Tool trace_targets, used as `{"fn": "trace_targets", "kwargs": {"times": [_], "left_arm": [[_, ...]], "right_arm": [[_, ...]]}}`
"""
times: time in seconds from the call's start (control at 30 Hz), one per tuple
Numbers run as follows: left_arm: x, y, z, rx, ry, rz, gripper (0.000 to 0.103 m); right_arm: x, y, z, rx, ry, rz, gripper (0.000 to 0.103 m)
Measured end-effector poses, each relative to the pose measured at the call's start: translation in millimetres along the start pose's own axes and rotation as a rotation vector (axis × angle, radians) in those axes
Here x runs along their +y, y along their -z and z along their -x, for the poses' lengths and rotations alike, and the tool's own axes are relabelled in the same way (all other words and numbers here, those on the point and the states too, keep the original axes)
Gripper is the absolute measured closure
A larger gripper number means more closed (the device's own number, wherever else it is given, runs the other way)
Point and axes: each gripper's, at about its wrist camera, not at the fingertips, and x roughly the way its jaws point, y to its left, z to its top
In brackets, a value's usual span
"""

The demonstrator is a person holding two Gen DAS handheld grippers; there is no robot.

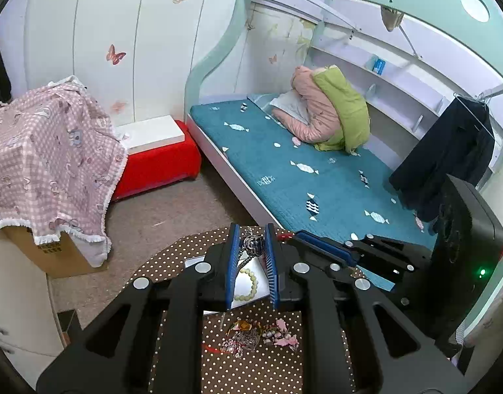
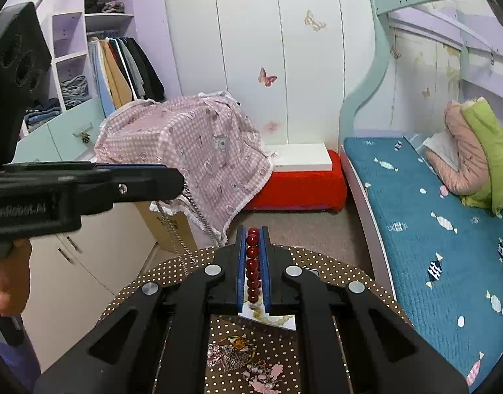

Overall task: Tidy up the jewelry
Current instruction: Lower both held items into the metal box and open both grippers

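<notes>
Here, left gripper (image 1: pixel 251 246) pinching seemingly metallic chain (image 1: pixel 253 245), right gripper (image 2: pixel 253 256) clamping glossy red beads (image 2: pixel 252 262).

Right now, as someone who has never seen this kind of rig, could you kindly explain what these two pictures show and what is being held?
There is no robot here: a person holds a handheld two-finger gripper in each hand. Each picture comes from a fisheye camera on one gripper, looking forward along its black arms and blue-padded fingers.

In the left wrist view, the left gripper is shut on a silver chain piece. In the right wrist view, the right gripper is shut on a string of dark red beads. That view also shows the other gripper from the side, with the chain hanging below it.

Below both lies a brown polka-dot table. On it sit a white tray holding a pale green bead bracelet, and a jewelry pile with pink flower pieces. Behind is a bedroom with a teal bed.
</notes>
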Motion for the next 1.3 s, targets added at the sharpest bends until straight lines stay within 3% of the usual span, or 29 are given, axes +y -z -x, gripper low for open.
{"fn": "trace_targets", "kwargs": {"times": [0.3, 0.67, 0.97, 1.07, 1.2, 1.3], "left_arm": [[31.8, 25.8, -77.5, 0.101, 0.007, 0.06, 0.087], [59.4, 86.5, -168.8, 0.294, -0.026, 0.102, 0.087], [56.5, 98.7, -177.0, 0.314, -0.015, 0.092, 0.086], [55.9, 100.3, -174.7, 0.31, -0.012, 0.098, 0.081], [54.4, 101.4, -161.2, 0.282, -0.005, 0.109, 0.079], [51.6, 104.3, -139.8, 0.228, -0.016, 0.098, 0.063]], "right_arm": [[-21.7, 21.1, -51.1, 0.1, 0.018, -0.054, 0.096], [-34.6, 58.9, -99.2, 0.227, 0.033, -0.078, 0.096], [-34.6, 66.8, -109.9, 0.262, 0.039, -0.068, 0.093], [-33.5, 68.9, -108.1, 0.266, 0.034, -0.068, 0.092], [-29.3, 70.9, -99.4, 0.255, 0.034, -0.067, 0.081], [-27.8, 71.2, -81.9, 0.223, 0.025, -0.061, 0.078]]}}
